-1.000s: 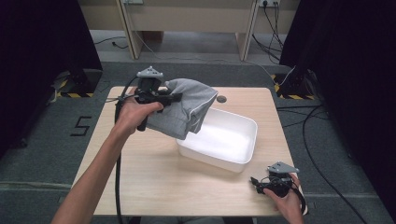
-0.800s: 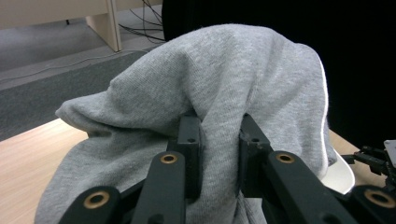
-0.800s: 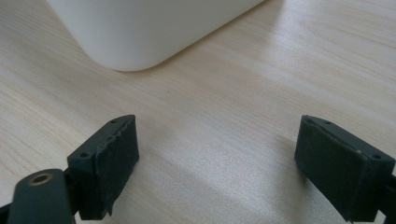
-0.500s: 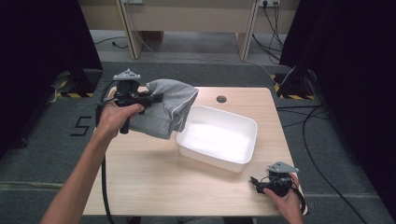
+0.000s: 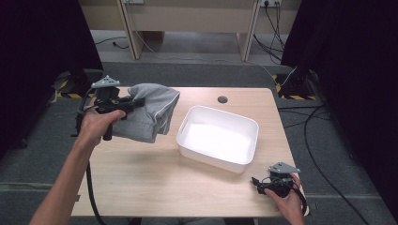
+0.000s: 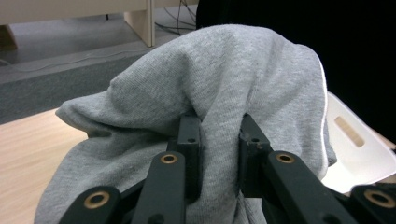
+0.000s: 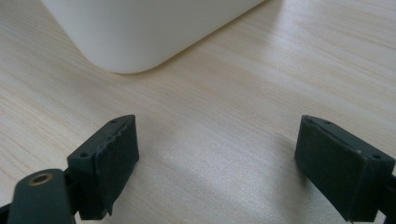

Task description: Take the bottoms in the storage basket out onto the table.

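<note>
A grey garment (image 5: 149,111) hangs bunched from my left gripper (image 5: 137,101), which is shut on a fold of it above the table's left part. In the left gripper view the cloth (image 6: 210,93) is pinched between the two black jaws and drapes over them. A white plastic tub (image 5: 218,138) stands on the table to the right of the garment, with nothing in it. My right gripper (image 5: 256,183) rests near the front right corner of the table with its jaws wide apart and nothing between them (image 7: 215,168); the tub's corner (image 7: 140,32) lies just ahead of it.
The wooden table (image 5: 155,187) has a round cable hole (image 5: 222,99) near its far edge. Cables run over the grey floor at the right (image 5: 324,140). Dark curtains stand on both sides. A cable trails from the left gripper down over the table's front (image 5: 91,197).
My left hand has carried the grey garment leftward and slightly down, off the tub's rim to the table's left side. The right hand has stayed put.
</note>
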`<state>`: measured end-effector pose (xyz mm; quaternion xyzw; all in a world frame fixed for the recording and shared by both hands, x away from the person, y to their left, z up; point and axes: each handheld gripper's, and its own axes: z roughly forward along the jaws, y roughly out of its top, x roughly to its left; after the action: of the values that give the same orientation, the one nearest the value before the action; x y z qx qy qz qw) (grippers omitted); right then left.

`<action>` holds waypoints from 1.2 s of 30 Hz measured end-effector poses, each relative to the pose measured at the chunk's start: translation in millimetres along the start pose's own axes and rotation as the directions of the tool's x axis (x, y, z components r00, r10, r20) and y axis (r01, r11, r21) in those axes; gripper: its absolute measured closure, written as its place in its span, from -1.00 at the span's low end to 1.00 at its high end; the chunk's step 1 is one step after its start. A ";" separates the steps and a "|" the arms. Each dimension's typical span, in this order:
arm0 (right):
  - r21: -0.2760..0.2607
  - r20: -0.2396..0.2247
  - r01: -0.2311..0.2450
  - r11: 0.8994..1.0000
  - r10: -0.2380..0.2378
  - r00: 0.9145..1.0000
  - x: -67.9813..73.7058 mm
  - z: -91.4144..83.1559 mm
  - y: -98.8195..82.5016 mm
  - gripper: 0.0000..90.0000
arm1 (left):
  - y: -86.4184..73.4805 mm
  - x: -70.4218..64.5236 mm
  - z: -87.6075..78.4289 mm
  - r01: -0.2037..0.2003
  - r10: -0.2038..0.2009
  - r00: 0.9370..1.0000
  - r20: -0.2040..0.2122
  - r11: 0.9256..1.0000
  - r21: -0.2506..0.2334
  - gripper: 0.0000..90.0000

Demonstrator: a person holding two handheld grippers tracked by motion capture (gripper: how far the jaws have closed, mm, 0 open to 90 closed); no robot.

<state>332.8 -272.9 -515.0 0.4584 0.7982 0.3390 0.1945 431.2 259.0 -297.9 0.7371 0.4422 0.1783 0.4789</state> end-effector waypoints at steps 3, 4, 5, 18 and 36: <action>0.002 0.000 0.001 1.000 -0.001 1.000 0.0 0.0 0.2 -0.68 | -8.6 4.0 2.1 0.010 -0.010 1.000 0.000 1.000 0.011 0.65; 0.002 0.001 0.001 1.000 -0.001 1.000 -0.1 0.0 0.2 -0.68 | -10.9 5.4 2.5 0.012 -0.012 1.000 -0.001 1.000 0.013 0.65; 0.000 0.001 0.001 1.000 -0.001 1.000 -0.1 0.2 0.2 -0.68 | -12.9 6.9 2.9 0.015 -0.015 1.000 -0.002 1.000 0.016 0.65; -0.001 0.002 0.008 1.000 -0.008 1.000 -0.6 0.9 0.9 -0.68 | -30.6 16.8 6.1 0.035 -0.034 0.999 -0.025 0.999 0.029 0.65; 0.000 -0.001 0.002 1.000 -0.002 1.000 -0.3 1.3 1.2 -0.68 | -80.9 24.6 27.9 0.049 -0.044 0.998 -0.046 0.992 0.113 0.64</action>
<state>334.4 -272.2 -515.1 0.4574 0.7987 0.3391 0.1946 424.9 276.1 -385.1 0.7486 0.4789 0.1575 0.4306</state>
